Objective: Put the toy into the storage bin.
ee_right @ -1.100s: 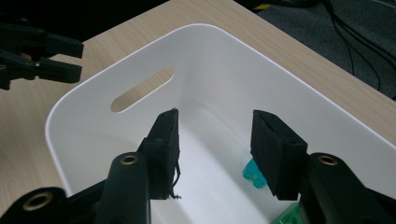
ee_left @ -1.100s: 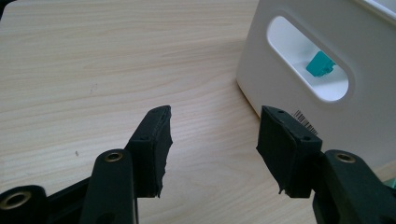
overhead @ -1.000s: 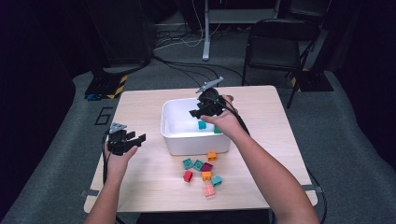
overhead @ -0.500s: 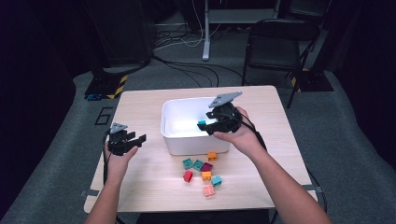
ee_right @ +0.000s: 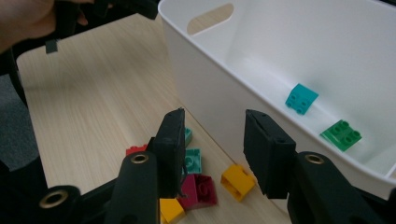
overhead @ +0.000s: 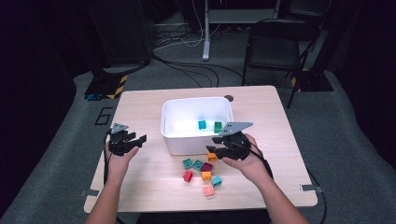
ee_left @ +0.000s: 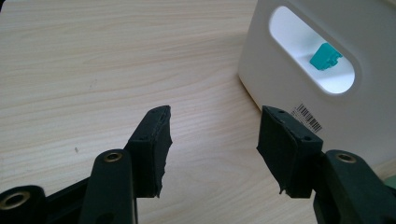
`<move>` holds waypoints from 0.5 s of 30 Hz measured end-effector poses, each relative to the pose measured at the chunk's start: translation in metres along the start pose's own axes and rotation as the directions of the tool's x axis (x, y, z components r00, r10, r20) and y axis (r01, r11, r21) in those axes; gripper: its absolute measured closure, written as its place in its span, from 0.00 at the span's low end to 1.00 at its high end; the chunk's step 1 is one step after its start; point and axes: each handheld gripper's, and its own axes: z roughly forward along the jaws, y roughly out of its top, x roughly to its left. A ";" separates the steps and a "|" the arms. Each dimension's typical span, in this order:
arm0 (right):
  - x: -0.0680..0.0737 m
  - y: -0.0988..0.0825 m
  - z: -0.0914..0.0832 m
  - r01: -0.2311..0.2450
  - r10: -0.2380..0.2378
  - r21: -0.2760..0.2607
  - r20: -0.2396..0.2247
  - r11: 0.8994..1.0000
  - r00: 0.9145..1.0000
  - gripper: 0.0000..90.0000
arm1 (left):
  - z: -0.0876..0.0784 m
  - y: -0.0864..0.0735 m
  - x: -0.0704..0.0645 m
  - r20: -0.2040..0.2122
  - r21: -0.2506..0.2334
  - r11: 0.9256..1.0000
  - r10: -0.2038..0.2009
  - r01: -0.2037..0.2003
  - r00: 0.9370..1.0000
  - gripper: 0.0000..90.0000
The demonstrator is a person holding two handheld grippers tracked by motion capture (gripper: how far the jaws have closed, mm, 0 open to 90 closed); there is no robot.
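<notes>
So the right gripper is hovering just over the pile of loose bricks beside the white bin, jaws released with nothing between them, though they've just been closing in a bit. Right under it an orange-yellow brick is sitting tilted on the wooden table, studs not showing, touching nothing but the wood, with a maroon brick just beside it. Farther in, a teal brick and a green brick are lying in the bin. The left gripper is resting open and empty.
</notes>
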 end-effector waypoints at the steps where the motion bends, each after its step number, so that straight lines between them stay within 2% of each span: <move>1: 0.001 -0.006 0.003 0.003 -0.003 0.002 0.007 1.000 1.000 0.65 | 0.000 0.000 0.000 0.000 0.000 1.000 0.001 -0.001 1.000 0.48; 6: 0.003 -0.032 0.019 0.003 -0.003 0.025 0.011 1.000 1.000 0.71 | 0.000 0.000 -0.002 0.000 -0.002 1.000 0.006 -0.006 1.000 0.48; 8: 0.003 -0.042 0.028 0.000 0.000 0.063 -0.009 0.998 1.000 0.72 | 0.001 0.000 -0.001 0.000 -0.003 1.000 0.006 -0.006 1.000 0.48; 10: 0.004 -0.046 0.031 0.008 -0.007 0.076 -0.008 0.997 1.000 0.74 | 0.001 0.000 -0.001 0.001 0.000 1.000 0.006 -0.006 1.000 0.48; 12: 0.004 -0.057 0.042 -0.020 0.021 0.093 -0.016 0.995 1.000 0.76 | 0.001 0.000 0.000 0.000 0.002 1.000 0.003 -0.003 1.000 0.48; 15: 0.003 -0.063 0.051 -0.019 0.022 0.113 -0.024 0.993 0.999 0.76 | 0.001 0.000 0.000 0.000 0.006 1.000 0.007 -0.007 1.000 0.48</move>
